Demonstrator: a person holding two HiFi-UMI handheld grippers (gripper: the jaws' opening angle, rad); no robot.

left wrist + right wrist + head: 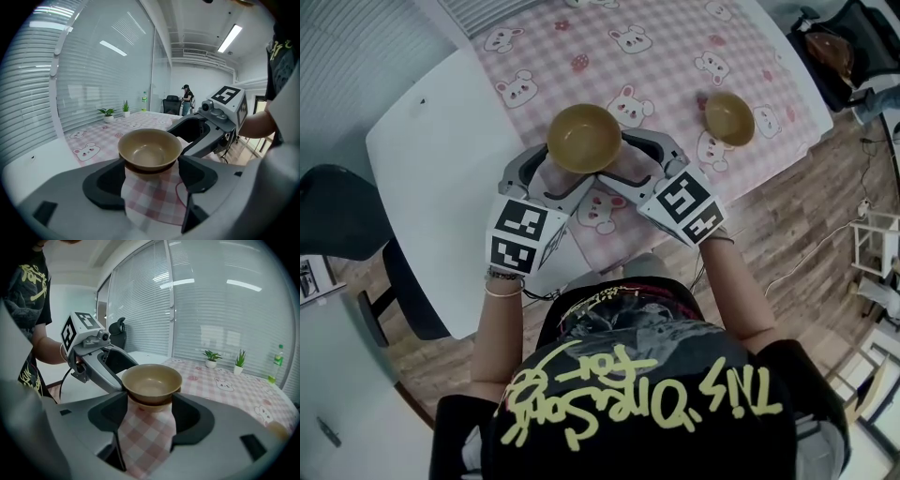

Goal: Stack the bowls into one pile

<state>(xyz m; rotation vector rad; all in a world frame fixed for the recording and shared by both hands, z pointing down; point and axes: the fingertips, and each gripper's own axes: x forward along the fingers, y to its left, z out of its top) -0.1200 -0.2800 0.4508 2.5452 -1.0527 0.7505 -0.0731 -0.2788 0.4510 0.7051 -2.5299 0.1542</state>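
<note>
Closest to the lens, a black shirt [647, 375] with yellow lettering, bare forearms reaching out from it. Holds the left gripper [562, 173] and the right gripper [628, 164] side by side, marker cubes up, noses angled in toward each other. Meets between them at the stacked bowls [584, 138], tan, one nested in another.

Seen along the left gripper [152, 173]: jaws spread wide, clamped on the foot of the stacked bowls [150, 150], one pad on each side. Same along the right gripper [150, 411]: jaws wide apart, pressed against the lower sides of the stacked bowls [151, 383].

Sits over the near edge of a pink checked cloth [675, 56] printed with bears, spread on a white table [431, 159]; hard to say whether touching the cloth or just above it.

Further right on the cloth, a small bowl [729, 117], upright, well apart from the stack. Left of the table, a dark chair [337, 216]. At the far end by the blinds, potted plants [212, 358].
</note>
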